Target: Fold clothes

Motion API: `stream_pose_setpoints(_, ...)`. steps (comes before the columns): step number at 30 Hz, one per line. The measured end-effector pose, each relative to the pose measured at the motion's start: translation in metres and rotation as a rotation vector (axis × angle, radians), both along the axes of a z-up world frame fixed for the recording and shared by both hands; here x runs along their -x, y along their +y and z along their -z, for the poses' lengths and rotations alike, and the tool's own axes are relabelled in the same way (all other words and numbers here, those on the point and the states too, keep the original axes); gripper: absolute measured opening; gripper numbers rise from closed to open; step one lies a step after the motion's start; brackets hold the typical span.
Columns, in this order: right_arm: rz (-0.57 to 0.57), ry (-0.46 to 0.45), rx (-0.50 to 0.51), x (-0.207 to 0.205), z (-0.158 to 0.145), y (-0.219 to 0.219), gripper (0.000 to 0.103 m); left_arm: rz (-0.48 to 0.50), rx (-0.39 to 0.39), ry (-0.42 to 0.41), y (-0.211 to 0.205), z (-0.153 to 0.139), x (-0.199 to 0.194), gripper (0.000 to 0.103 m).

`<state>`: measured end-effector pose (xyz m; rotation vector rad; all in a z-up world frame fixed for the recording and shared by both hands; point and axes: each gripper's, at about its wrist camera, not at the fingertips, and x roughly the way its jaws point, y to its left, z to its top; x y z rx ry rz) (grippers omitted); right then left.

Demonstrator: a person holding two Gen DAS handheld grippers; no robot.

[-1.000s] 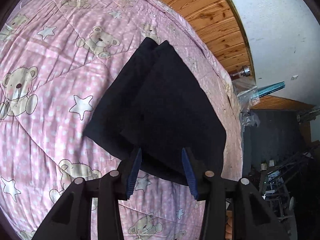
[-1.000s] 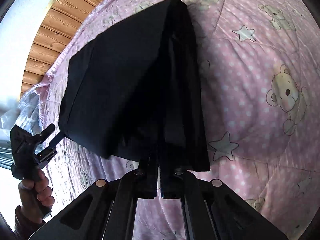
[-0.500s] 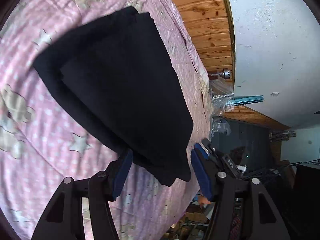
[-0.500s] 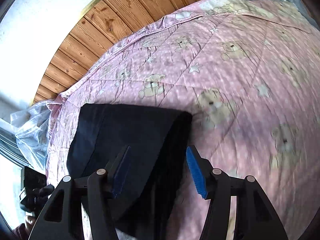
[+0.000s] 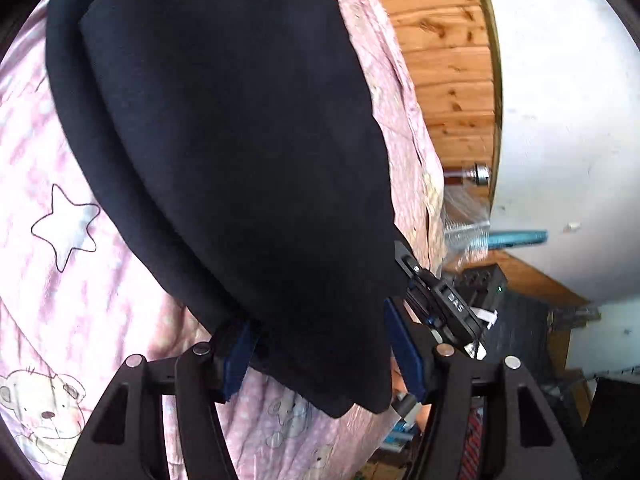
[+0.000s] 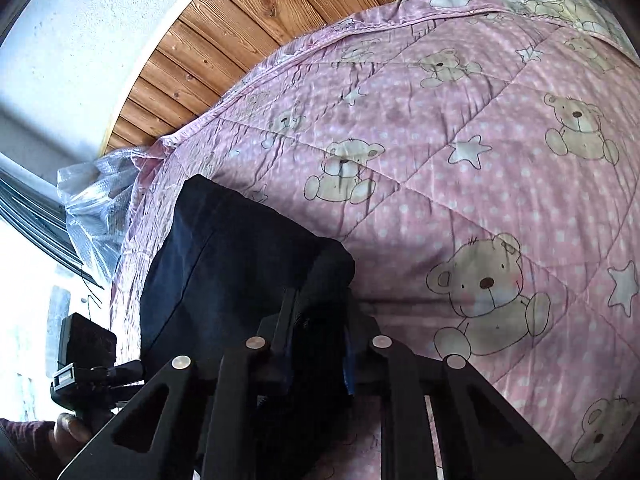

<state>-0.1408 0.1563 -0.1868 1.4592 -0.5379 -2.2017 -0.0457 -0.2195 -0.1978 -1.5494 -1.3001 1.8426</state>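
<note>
A folded black garment lies on a bed covered by a pink quilt printed with teddy bears and stars. In the left wrist view the garment's long axis runs from its near end between the fingers up and away toward the far left, where a rounded, layered fold edge shows; its right edge runs close along the quilt's right border, beside a wooden plank wall.

The left gripper stands wide open, its blue-padded fingers straddling the garment's near corner; whether the pads touch the cloth cannot be told. Just past the right finger, the other gripper's black body is visible at the bed's edge.

In the right wrist view the garment sits at the near left of the bed, stretching from the fingers away toward the far left edge, near crumpled clear plastic. The right gripper is closed most of the way, its fingers pinching a thick bundle of the garment's folded right edge. At the lower left a hand grips the left gripper's handle.
</note>
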Motion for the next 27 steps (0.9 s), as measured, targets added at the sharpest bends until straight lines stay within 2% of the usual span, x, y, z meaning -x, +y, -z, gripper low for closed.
stream_pose_setpoints(2,-0.042,0.037,-0.059,0.011,-0.019,-0.004,0.013,-0.027,0.002,-0.009,0.004,0.001,-0.001,0.060)
stream_pose_setpoints(4,-0.104,0.090,-0.112,0.029,-0.038,-0.008,0.012,-0.027,0.005,0.000,0.017,-0.001,-0.003,0.051)
stream_pose_setpoints(5,-0.144,0.116,-0.160,0.040,-0.044,-0.010,0.012,-0.022,-0.013,0.001,0.026,-0.002,-0.004,0.051)
stream_pose_setpoints(8,-0.243,0.115,-0.294,0.060,-0.028,-0.015,0.014,0.004,-0.015,0.006,0.054,-0.001,-0.007,0.051)
stream_pose_setpoints(9,-0.259,0.095,-0.317,0.062,-0.016,-0.016,0.019,0.008,-0.001,0.017,0.058,-0.002,-0.006,0.051)
stream_pose_setpoints(10,-0.263,0.067,-0.335,0.061,-0.006,-0.014,0.032,0.010,0.015,0.025,0.060,-0.003,-0.005,0.051)
stream_pose_setpoints(12,-0.164,0.071,-0.358,0.051,-0.014,0.001,0.039,0.030,0.025,0.024,0.056,-0.007,-0.005,0.052)
stream_pose_setpoints(14,-0.002,0.128,-0.368,0.020,-0.047,0.018,0.039,0.081,0.031,0.047,0.048,-0.020,-0.008,0.052)
stream_pose_setpoints(15,0.073,0.158,-0.342,0.000,-0.064,0.024,0.039,0.104,0.024,0.080,0.042,-0.030,-0.011,0.052)
stream_pose_setpoints(17,0.171,0.172,-0.208,-0.044,-0.086,0.023,0.039,0.129,-0.008,0.149,0.025,-0.046,-0.014,0.052)
stream_pose_setpoints(19,0.149,0.111,-0.063,-0.072,-0.081,-0.001,0.039,0.123,-0.018,0.167,0.008,-0.044,-0.010,0.052)
stream_pose_setpoints(20,0.121,0.068,-0.028,-0.080,-0.069,-0.018,0.038,0.099,0.001,0.164,-0.001,-0.038,-0.007,0.052)
stream_pose_setpoints(21,0.100,0.021,-0.027,-0.087,-0.053,-0.032,0.036,0.074,0.026,0.149,-0.010,-0.029,-0.003,0.052)
stream_pose_setpoints(23,0.115,-0.074,-0.094,-0.099,-0.016,-0.044,0.034,0.043,0.072,0.091,-0.026,-0.009,0.002,0.052)
stream_pose_setpoints(24,0.153,-0.078,-0.076,-0.105,-0.011,-0.039,0.034,0.047,0.085,0.059,-0.032,-0.001,0.001,0.052)
stream_pose_setpoints(26,0.272,-0.090,-0.049,-0.120,-0.021,-0.023,0.037,0.061,0.069,0.034,-0.045,0.003,-0.006,0.052)
stream_pose_setpoints(27,0.331,-0.095,-0.007,-0.128,-0.028,-0.015,0.043,0.068,0.062,0.042,-0.051,-0.001,-0.010,0.052)
